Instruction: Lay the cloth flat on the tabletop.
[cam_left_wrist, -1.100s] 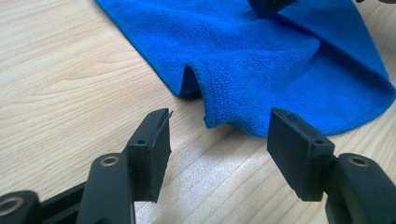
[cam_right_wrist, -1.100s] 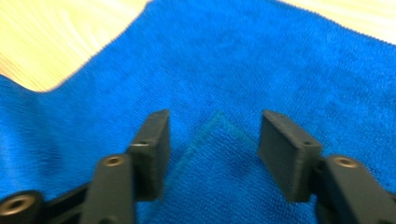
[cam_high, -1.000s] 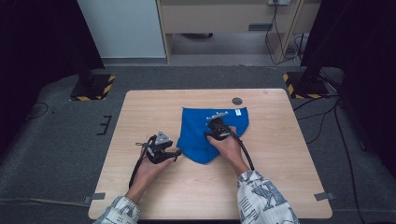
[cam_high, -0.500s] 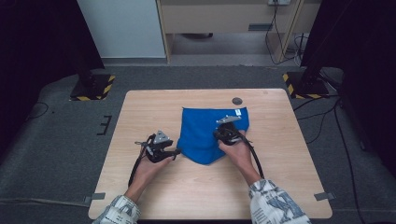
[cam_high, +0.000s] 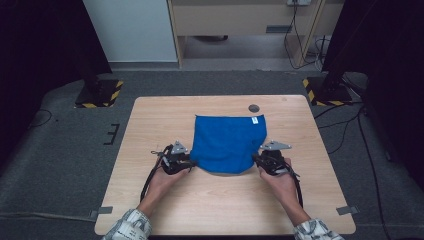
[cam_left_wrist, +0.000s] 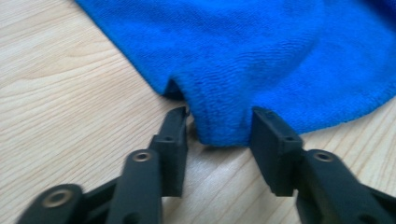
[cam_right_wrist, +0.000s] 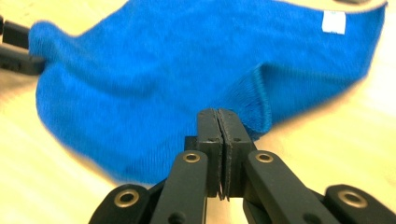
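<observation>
The blue cloth (cam_high: 227, 142) lies in the middle of the desk (cam_high: 150, 125), and it has changed shape in the last second: a moment ago the right claw (cam_high: 261, 159) sat on top of it near the centre of the high view, and now that claw has travelled out to the lower right of the cloth, dragging the near right corner with it, so the cloth has opened from a narrow bunched wedge into something close to a square, white tag (cam_high: 254, 120) at its upper right. In the right gripper view the right claw (cam_right_wrist: 218, 122) is pressed fully together, and the cloth (cam_right_wrist: 154, 88) rises in a ridge straight to its tips, so I judge it has a pinch of the hem, though the fabric between the pads is hidden. The left claw (cam_high: 191, 162) has barely shifted at the cloth's lower left corner; in the left gripper view its jaws have just been narrowing and now stand half closed on either side of a bulge of the cloth's edge (cam_left_wrist: 224, 126), not yet squeezing it as far as I can see. To me this looks like spreading the cloth flat: once the left claw bites, both near corners can be pulled taut.
</observation>
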